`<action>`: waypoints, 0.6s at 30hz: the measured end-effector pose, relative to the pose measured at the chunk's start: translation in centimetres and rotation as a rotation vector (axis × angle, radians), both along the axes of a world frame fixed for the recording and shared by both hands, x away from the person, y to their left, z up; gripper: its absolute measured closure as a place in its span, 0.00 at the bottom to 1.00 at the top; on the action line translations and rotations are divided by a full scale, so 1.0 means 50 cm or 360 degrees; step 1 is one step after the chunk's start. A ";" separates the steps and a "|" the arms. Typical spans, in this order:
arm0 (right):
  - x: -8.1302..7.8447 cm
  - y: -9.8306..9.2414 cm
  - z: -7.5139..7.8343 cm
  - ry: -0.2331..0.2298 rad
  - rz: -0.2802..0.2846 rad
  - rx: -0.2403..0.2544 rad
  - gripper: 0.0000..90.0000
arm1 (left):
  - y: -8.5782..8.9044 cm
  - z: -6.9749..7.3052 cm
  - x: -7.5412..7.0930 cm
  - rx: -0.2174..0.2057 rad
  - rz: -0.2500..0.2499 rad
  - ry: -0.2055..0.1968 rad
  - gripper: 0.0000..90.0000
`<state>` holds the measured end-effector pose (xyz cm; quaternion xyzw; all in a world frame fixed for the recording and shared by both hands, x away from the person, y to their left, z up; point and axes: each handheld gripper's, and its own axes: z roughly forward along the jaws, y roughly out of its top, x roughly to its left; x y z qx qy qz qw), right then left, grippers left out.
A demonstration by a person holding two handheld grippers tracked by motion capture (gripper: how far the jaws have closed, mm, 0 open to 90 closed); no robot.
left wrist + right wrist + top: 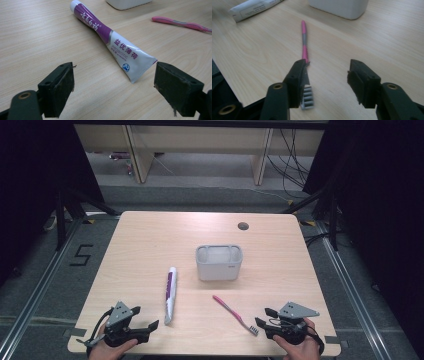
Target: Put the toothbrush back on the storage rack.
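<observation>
Right gripper [324, 85] | jaws apart, clamped on nothing | toothbrush [304, 47] flat on table [374, 45], bristle head beside left jaw | handle ran straight away toward holder [339, 7] | left gripper [113, 90] agape, farther, at toothpaste [112, 40].

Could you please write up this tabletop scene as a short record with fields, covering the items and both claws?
surface: wooden table
toothpaste tube: lies flat, left of centre, flat crimped end toward the left claw
toothbrush: pink, lies flat, bristle head nearest the right claw
holder: pale tub, upright, mid-table, beyond both items
left claw: open, near the tube's flat end, not touching it
right claw: open, jaws empty, brush head beside one jaw
likely next step: each claw seems set to pick up its nearest item
</observation>
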<state>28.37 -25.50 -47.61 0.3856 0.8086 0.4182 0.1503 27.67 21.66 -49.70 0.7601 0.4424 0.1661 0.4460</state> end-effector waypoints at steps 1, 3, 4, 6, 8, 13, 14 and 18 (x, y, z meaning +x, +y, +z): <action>-0.003 0.006 0.001 0.0035 0.0010 0.0028 0.62 | 0.000 0.000 0.000 0.0000 0.0000 0.0000 0.18; -0.003 0.016 0.004 -0.0001 0.0093 0.0001 0.73 | 0.000 -0.001 0.000 -0.0008 -0.0003 -0.0001 0.18; -0.003 0.016 0.004 -0.0001 0.0093 0.0001 0.73 | 0.000 -0.001 0.000 -0.0008 -0.0003 -0.0001 0.18; -0.006 0.029 0.003 -0.0001 0.0154 -0.0017 0.86 | 0.000 0.000 -0.001 0.0000 0.0005 0.0001 0.18; -0.007 0.038 0.001 0.0026 0.0200 -0.0021 0.91 | 0.000 -0.001 0.000 -0.0012 0.0013 0.0000 0.18; -0.006 0.058 -0.008 0.0019 0.0267 -0.0070 0.98 | 0.000 -0.001 0.000 -0.0006 0.0008 0.0001 0.18; -0.006 0.069 -0.013 0.0031 0.0314 -0.0095 1.00 | -0.001 0.000 0.000 0.0000 -0.0001 0.0002 0.18; -0.007 0.085 -0.021 0.0064 0.0341 -0.0137 1.00 | -0.001 -0.001 -0.001 -0.0017 0.0015 0.0003 0.18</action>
